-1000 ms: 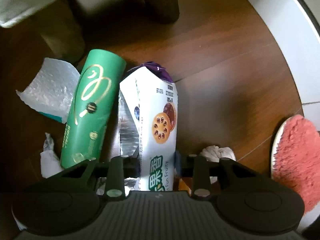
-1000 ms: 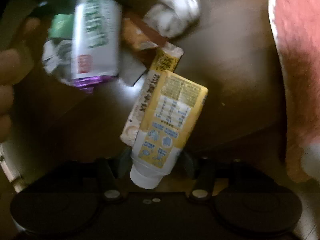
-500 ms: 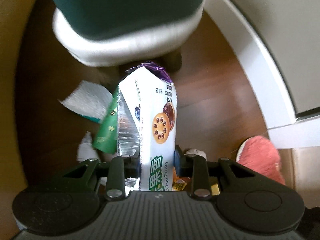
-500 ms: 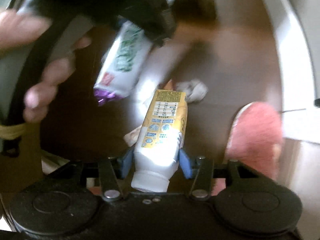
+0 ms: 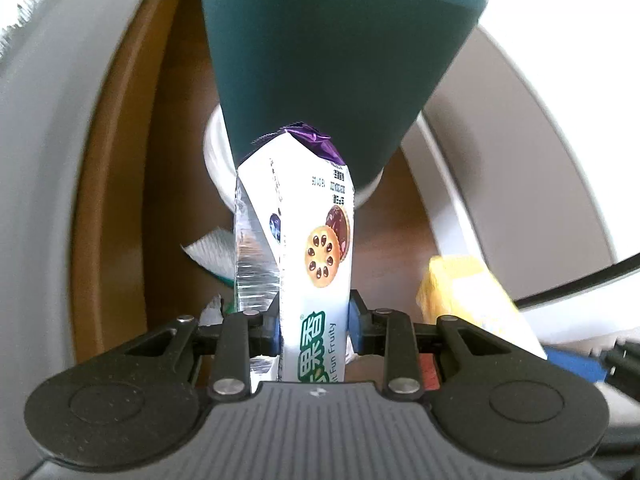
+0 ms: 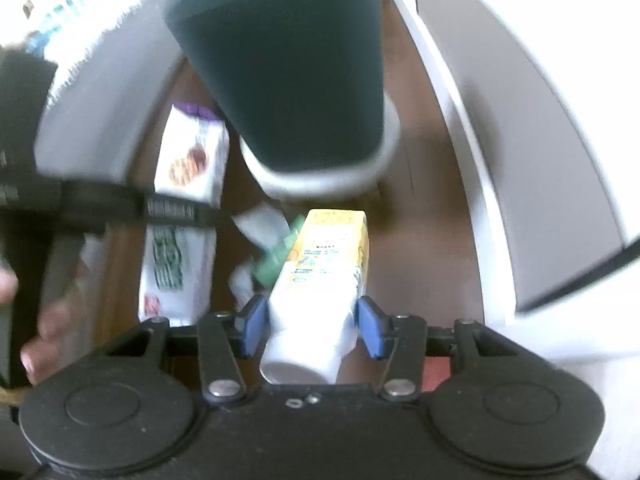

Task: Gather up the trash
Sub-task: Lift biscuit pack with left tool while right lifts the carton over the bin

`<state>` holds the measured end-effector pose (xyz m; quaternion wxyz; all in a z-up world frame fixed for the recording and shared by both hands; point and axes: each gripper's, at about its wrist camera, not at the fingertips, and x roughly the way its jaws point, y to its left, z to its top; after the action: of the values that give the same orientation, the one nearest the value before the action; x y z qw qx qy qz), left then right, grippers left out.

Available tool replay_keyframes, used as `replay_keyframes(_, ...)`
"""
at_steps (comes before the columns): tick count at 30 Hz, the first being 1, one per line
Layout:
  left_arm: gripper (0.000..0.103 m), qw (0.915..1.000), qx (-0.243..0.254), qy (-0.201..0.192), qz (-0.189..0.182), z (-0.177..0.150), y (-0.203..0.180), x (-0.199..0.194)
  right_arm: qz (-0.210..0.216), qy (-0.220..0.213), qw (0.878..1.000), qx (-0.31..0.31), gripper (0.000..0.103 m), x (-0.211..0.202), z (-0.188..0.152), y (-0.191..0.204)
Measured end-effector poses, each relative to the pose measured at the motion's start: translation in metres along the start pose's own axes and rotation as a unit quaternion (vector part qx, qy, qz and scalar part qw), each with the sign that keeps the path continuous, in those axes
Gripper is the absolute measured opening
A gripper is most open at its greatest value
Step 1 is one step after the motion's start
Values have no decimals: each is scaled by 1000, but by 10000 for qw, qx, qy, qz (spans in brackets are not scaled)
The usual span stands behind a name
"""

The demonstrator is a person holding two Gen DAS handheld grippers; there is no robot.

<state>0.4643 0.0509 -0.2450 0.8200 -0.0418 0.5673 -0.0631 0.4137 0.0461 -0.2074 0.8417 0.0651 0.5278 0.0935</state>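
Note:
My left gripper [image 5: 314,318] is shut on a white biscuit wrapper [image 5: 308,240] with a purple end, held upright in front of a dark teal trash bin [image 5: 332,52] with a white base. My right gripper [image 6: 312,322] is shut on a yellow-and-white drink carton [image 6: 320,276], also raised toward the teal bin [image 6: 288,64]. The right wrist view shows the biscuit wrapper [image 6: 188,168] in the left gripper to the left. The yellow carton [image 5: 468,292] shows blurred at the right of the left wrist view.
On the brown wood floor [image 6: 420,240] lie a torn white wrapper [image 5: 212,256], a green tube [image 6: 280,256] and crumpled tissue [image 6: 242,284]. White furniture or wall panels [image 6: 520,140] curve along the right and left sides. My hand [image 6: 44,328] shows at left.
Both grippers have lifted with their trash away from the floor pile and toward the teal bin, which now looms much larger. The pink slipper has left both views.

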Motion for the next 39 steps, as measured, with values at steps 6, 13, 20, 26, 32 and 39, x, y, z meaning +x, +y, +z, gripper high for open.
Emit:
replay_keyframes(6, 29, 9980, -392, -475, -153, 37, 5, -62, 40, -898, 9949, -448, 48, -52, 56, 14)
replay_keyframes(13, 29, 9919, -535, -1136, -176, 106, 7, -117, -49, -1607, 9839, -787, 48, -73, 128, 27)
replay_keyframes(20, 29, 9864, -677, -1482, -214, 173, 4, -127, -122, -1845, 9776, -1006, 48, -59, 186, 33)
replay_keyframes(26, 29, 9872, -600, -1478, -3, 219, 3, -100, -279, -1864, 9738, -1273, 48, -43, 208, 33)
replay_keyframes(32, 29, 9904, -639, -1221, 65, 235, 8, -53, -346, -1671, 9750, -1422, 48, -6, 216, 29)
replay_keyframes(39, 29, 9945, -513, -903, 106, 228, 10, 4, -333, -1387, 9768, -1599, 48, 36, 212, 18)
